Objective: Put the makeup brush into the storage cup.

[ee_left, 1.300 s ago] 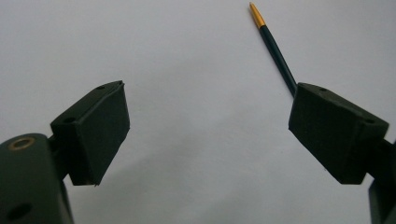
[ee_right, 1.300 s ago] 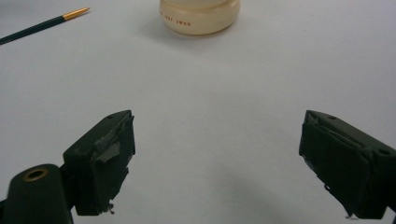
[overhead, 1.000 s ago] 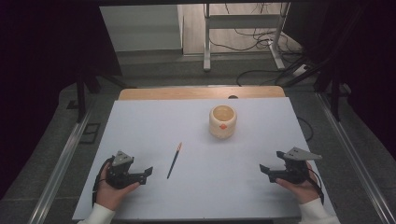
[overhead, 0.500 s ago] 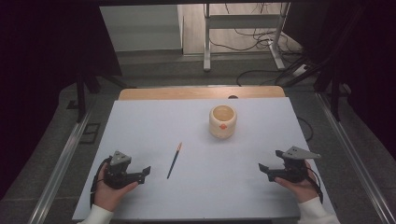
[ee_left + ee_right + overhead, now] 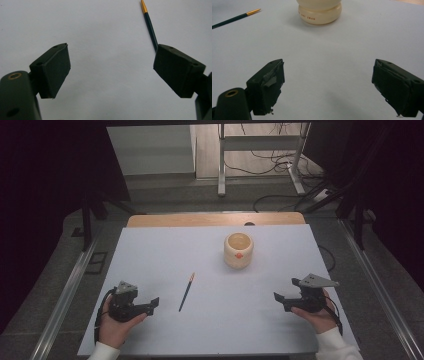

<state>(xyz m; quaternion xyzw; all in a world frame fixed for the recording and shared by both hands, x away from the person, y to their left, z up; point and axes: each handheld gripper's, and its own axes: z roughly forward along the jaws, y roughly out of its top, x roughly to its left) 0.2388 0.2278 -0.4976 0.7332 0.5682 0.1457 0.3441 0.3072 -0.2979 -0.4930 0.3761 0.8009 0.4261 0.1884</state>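
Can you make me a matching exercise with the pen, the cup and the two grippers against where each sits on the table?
Things:
1. thin dark pen with a gold tip
2. cream round ceramic cup
3. left gripper
4. right gripper

Places:
A. near right edge, held open
B. far, right of centre
C. near left edge, held open
D. centre-left, lying flat

Pairs: 1-D, 2-B, 3-C, 4-A

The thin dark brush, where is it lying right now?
In the high view the brush lies flat on the white table, just right of the left gripper.
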